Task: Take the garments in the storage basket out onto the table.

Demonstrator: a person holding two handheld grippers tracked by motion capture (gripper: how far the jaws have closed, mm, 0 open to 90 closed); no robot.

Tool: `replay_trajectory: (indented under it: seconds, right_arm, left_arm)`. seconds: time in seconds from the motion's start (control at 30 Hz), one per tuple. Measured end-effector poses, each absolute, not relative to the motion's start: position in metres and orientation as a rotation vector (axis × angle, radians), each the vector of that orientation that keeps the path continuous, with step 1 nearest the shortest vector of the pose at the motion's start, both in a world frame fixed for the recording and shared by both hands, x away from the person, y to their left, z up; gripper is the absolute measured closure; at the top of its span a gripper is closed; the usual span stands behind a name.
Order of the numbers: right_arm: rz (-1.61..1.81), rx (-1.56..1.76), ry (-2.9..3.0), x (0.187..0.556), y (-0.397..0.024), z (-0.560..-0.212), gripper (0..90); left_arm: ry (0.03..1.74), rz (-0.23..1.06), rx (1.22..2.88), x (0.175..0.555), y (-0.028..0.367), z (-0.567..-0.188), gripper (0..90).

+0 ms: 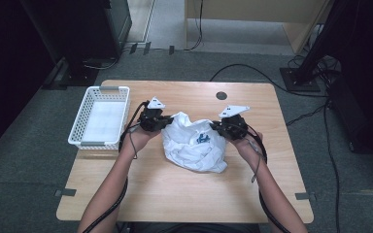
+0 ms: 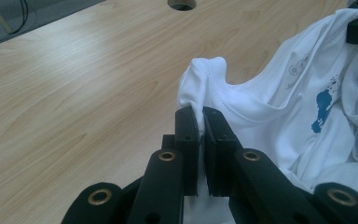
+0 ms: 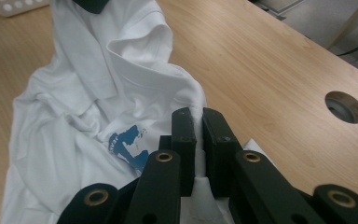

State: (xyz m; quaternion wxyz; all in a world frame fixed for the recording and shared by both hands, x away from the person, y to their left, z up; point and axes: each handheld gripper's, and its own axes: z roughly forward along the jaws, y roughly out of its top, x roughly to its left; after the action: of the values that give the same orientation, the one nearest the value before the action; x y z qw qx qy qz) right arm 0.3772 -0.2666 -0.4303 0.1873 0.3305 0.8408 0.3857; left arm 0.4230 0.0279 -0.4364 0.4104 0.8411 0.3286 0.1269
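White T-shirt [image 1: 194,142] lies crumpled mid-surface [image 1: 184,189], its top edge pinched at either end by the left gripper [image 1: 161,121] and right gripper [image 1: 220,127], both clamped on fabric beside a white basket [image 1: 100,117].

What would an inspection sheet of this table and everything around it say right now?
Surface: wooden table, one round hole near the far edge.
Job's things: white shirt with a blue print, crumpled at mid-table, pinched at two edges.
Clutter: white basket at the left; looks empty.
Grippers: left tongs shut on shirt; right tongs shut on shirt.
Cables: one black cable trails along each forearm; more cables lie on the floor at the right.
Surroundings: grey carpet, dark stand at the far right, pale wooden furniture behind.
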Motion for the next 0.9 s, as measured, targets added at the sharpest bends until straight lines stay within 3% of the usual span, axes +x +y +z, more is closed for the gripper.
replay_trajectory:
  seconds: [0.47,0.7,0.8,0.9]
  right_arm:
    - [0.943,1.066,2.314,0.403,-0.288,-0.473,79.8]
    - [0.936,1.110,2.343,0.399,-0.298,-0.482,69.1]
    - [0.939,1.116,2.350,0.393,-0.301,-0.484,66.8]
    - [0.940,1.120,2.354,0.386,-0.307,-0.487,65.5]
  left_arm:
    - [0.995,0.270,2.150,0.443,0.038,-0.485,87.5]
    - [1.040,0.272,2.138,0.444,0.044,-0.493,86.9]
    - [1.023,0.276,2.128,0.442,0.043,-0.491,81.9]
    - [1.015,0.284,2.114,0.438,0.041,-0.488,71.4]
